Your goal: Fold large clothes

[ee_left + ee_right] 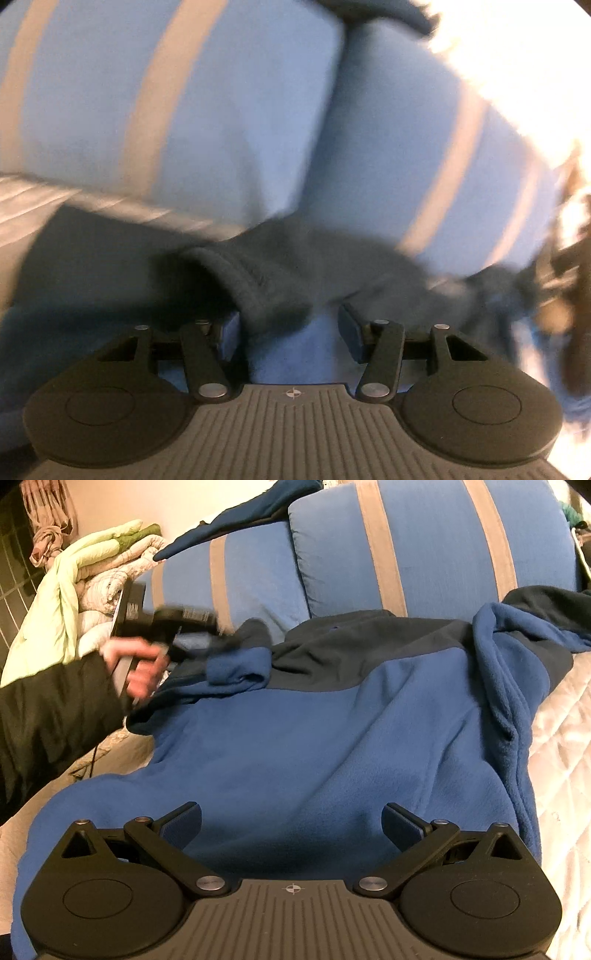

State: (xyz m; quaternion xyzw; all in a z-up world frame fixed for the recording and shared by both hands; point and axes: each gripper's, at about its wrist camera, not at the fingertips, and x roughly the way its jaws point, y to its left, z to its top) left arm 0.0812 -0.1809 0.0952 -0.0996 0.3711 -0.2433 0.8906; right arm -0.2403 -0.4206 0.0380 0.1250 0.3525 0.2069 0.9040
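Two striped blue pillows (436,554) back the quilted bed (565,746) where our blue fleece jacket (314,731) lies spread; bedding (96,568) is heaped far left. Our left tool (290,334) gapes partway, its dark cuff (255,280) unpinched, and our right tool (291,825) hangs wide and empty.

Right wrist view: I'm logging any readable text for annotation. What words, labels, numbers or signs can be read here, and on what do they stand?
No text can be read as words.
White label print on the black body of the left gripper: blurred, unreadable.
Small crosshair mark on the right gripper housing: a sign only, no letters.
Fleece jacket, striped cushions: no print visible.
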